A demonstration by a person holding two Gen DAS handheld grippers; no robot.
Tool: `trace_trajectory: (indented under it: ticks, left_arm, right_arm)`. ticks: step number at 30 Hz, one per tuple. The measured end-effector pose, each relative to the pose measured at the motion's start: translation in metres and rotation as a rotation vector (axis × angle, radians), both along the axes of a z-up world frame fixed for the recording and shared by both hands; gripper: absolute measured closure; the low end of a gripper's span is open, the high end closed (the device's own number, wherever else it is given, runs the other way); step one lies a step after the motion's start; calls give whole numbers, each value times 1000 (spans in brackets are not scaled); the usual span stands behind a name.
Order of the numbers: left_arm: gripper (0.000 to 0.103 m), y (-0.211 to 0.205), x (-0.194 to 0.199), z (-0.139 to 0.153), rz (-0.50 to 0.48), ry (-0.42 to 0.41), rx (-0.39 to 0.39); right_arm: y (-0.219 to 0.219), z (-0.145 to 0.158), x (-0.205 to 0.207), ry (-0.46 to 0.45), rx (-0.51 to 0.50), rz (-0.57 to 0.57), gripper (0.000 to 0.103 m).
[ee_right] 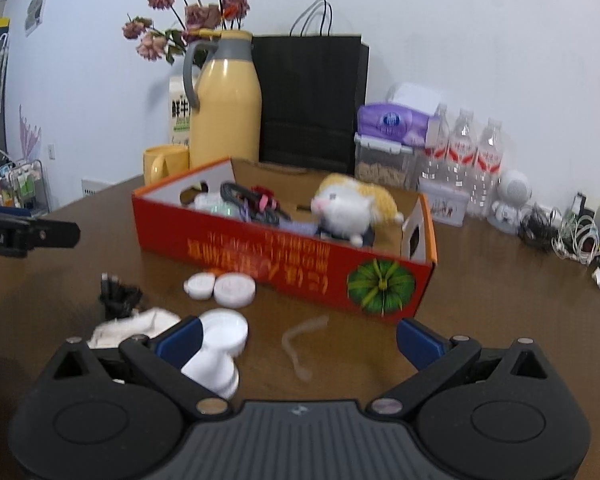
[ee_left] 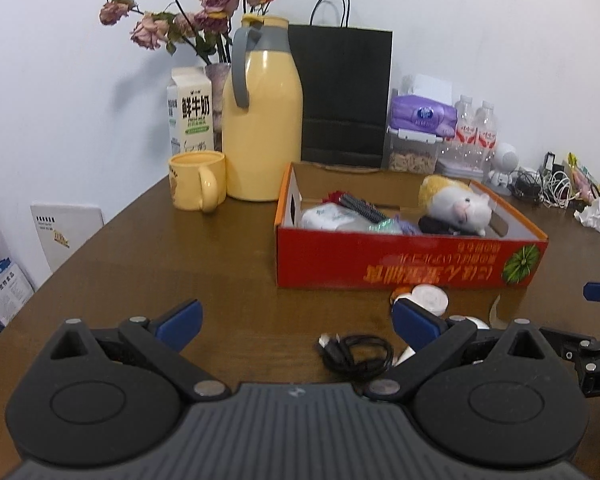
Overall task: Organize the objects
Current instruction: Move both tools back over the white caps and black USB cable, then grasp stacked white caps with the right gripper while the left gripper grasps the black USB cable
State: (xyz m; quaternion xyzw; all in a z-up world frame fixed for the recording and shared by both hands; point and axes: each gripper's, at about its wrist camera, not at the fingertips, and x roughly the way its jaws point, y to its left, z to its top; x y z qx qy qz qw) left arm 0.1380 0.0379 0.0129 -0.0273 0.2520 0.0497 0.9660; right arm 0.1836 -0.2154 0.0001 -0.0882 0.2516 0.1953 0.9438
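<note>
- My left gripper (ee_left: 296,322), jaws spread wide and holding nothing, hovers over the brown tabletop (ee_left: 140,248).
- Black cable (ee_left: 356,352): coiled on the tabletop just ahead of it, nearer its right finger.
- Red box (ee_left: 404,258): ahead and to the right, holding a plush toy (ee_left: 456,204), a comb and other small items.
- Yellow mug (ee_left: 196,182) and yellow jug (ee_left: 262,120): farther ahead, left of the box.
- My right gripper (ee_right: 298,340), likewise wide open and empty.
- White bottle (ee_right: 220,354): lying against its left finger.
- Two white round lids (ee_right: 220,286): ahead and left, just before the box.
- Pale curved strip (ee_right: 300,342): on the tabletop between the fingers.
</note>
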Motion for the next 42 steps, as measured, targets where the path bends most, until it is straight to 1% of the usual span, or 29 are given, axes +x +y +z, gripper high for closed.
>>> trace_trajectory:
  ticks: [8, 12, 15, 17, 20, 22, 23, 25, 26, 28, 29, 30, 31, 37, 42]
  left_arm:
    - [0, 3, -5, -8, 0, 28, -12]
    - [0, 4, -5, -11, -5, 35, -18]
    - [0, 5, -6, -14, -5, 43, -22]
    - [0, 7, -6, -15, -7, 47, -25]
    - [0, 9, -7, -17, -9, 52, -26]
    - [0, 11, -6, -19, -9, 56, -27]
    - [0, 12, -6, -19, -8, 57, -28]
    - [0, 14, -6, -20, -9, 59, -32]
    - [0, 14, -6, -20, -8, 60, -33]
    - [0, 16, -5, -21, -6, 62, -35]
    - [0, 17, -5, -21, -5, 62, -37]
    - [0, 18, -5, -22, -3, 63, -39]
    - [0, 19, -4, -22, -2, 64, -39]
    - [0, 18, 1, -25, -6, 79, -33]
    - [0, 13, 8, -27, -20, 102, -25]
  right_arm:
    - [0, -20, -7, 75, -17, 12, 0]
    - [5, -22, -7, 87, -12, 27, 0]
    - [13, -22, -9, 86, -12, 64, 1]
    - [18, -23, -9, 91, -14, 85, 6]
    - [26, -24, -6, 101, -21, 98, 18]
    - [31, -25, -4, 108, -25, 108, 31]
    - [33, -25, -3, 111, -25, 115, 33]
    - [37, -26, -1, 117, -25, 126, 43]
    - [39, -27, 0, 122, -25, 130, 45]
    - [42, -29, 3, 134, -22, 138, 54]
    - [42, -30, 4, 139, -19, 140, 56]
    - [42, -32, 5, 144, -18, 139, 62]
    - [42, -33, 5, 146, -15, 137, 64]
    - [41, -35, 4, 133, -2, 145, 64]
    - [38, -32, -1, 90, 5, 137, 64]
